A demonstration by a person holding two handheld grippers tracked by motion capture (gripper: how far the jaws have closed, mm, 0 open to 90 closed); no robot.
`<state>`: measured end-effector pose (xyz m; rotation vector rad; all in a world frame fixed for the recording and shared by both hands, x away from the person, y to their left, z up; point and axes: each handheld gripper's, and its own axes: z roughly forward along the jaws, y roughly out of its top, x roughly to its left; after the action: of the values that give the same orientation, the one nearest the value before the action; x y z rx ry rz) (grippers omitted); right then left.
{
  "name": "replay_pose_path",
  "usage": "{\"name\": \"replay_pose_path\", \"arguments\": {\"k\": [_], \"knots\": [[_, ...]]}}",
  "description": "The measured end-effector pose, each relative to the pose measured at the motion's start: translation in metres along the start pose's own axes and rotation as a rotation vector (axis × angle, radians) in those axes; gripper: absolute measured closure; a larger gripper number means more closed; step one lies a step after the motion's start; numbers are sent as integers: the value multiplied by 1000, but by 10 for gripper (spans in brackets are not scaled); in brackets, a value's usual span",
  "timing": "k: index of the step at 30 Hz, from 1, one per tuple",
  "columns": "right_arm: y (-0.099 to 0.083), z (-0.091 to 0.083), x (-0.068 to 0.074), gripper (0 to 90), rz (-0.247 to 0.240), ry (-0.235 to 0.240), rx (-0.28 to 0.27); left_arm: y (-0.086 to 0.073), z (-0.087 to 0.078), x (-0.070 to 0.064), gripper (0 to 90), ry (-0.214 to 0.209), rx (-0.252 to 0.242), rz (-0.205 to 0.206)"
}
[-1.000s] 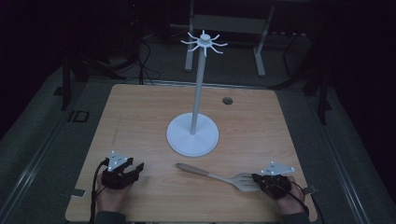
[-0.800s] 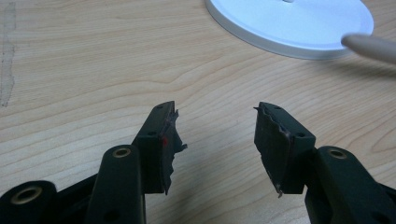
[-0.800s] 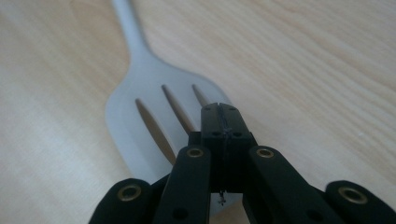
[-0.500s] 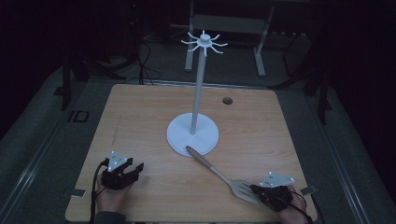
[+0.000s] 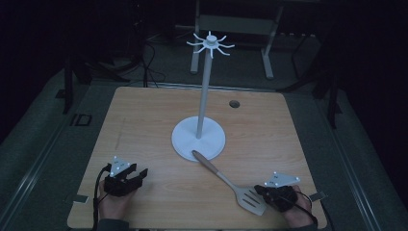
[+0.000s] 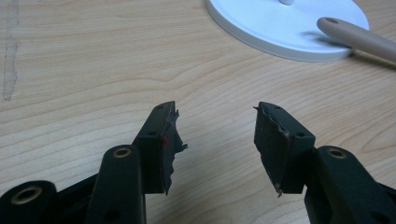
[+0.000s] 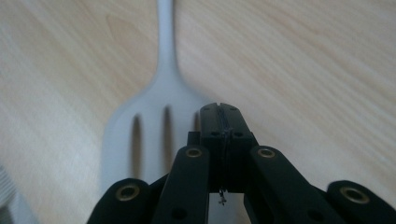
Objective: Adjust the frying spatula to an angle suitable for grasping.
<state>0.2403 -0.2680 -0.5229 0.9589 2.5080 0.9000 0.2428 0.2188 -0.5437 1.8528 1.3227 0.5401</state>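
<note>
Spatula lies aslant at lower right of the counter, handle tip on the stand base, its slotted blade seemingly pinched by the right hand-held gripper, probably for hanging; left hand-held gripper rests wide, empty.

A light wooden table with rounded corners stands in a dark room. Near its middle sits a white stand with a round flat base, a thin upright pole and a ring of hooks at the top. A slotted spatula with a wooden handle and grey head lies diagonally, its handle tip touching the base's near rim, its head at the right gripper. The left gripper, held in a hand, rests near the front left corner. A small dark round hole marks the tabletop behind the stand.
</note>
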Motion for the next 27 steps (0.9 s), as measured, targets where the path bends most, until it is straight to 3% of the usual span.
{"name": "replay_pose_path", "arguments": {"k": [11, 19, 27], "knots": [[38, 11, 0, 817, -52, -17, 0, 1, -2, 0, 492, 18, -5, -2], [65, 20, 2, 791, -99, -15, 38, 2, 0, -1, 487, 27, 9, 13], [85, 39, 15, 759, -173, 12, 93, 1, -1, 1, 486, 41, 8, 6]]}}
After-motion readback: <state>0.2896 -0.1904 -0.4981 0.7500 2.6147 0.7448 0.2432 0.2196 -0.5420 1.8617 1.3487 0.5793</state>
